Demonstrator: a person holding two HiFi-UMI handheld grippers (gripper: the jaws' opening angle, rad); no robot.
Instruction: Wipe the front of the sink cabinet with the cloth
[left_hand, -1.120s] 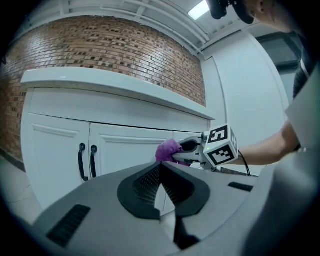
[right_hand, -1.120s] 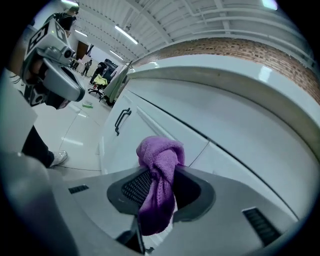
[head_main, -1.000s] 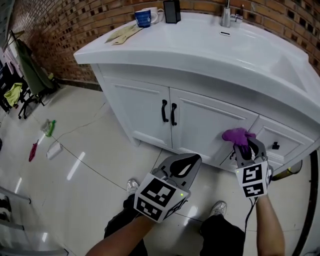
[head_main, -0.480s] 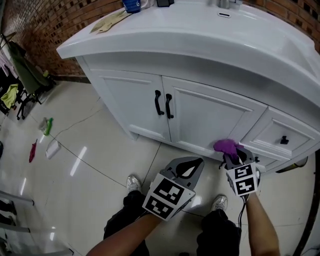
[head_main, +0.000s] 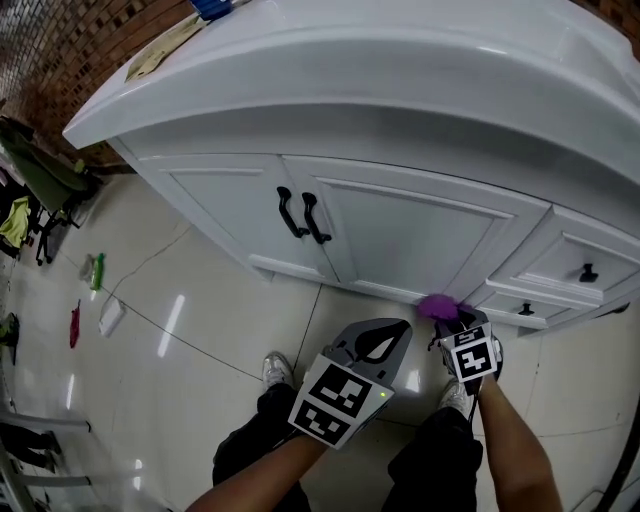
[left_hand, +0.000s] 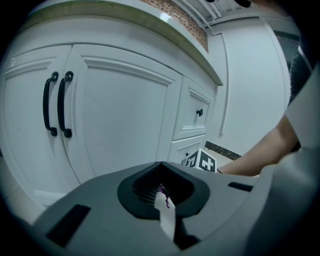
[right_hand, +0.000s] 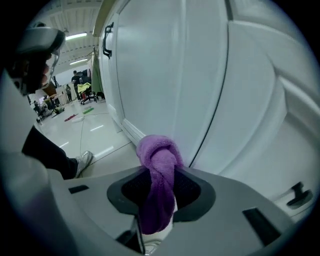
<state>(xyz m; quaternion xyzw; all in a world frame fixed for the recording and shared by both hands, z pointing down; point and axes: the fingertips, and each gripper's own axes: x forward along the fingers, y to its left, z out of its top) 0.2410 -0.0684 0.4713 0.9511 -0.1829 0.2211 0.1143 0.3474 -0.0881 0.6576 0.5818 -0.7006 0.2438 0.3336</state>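
The white sink cabinet (head_main: 400, 235) fills the head view, with two doors and drawers at its right. My right gripper (head_main: 455, 318) is shut on a bunched purple cloth (head_main: 437, 306), which is against the bottom edge of the right door. In the right gripper view the cloth (right_hand: 157, 160) bulges out of the jaws, close to the door panel (right_hand: 165, 65) and the seam beside the drawers. My left gripper (head_main: 385, 330) hangs shut in front of the cabinet, apart from it. In the left gripper view a purple thread sticks between its jaws (left_hand: 161, 189).
Black door handles (head_main: 300, 215) and drawer knobs (head_main: 588, 272) stick out from the front. The countertop (head_main: 350, 60) overhangs the doors. My shoes (head_main: 278, 368) stand on the tiled floor. A green bottle (head_main: 97, 270) and small items lie at the left near a chair (head_main: 40, 170).
My right gripper has carried the cloth down the right door, from drawer height to its bottom edge. The head view has dipped closer to the cabinet. The left gripper has hardly moved.
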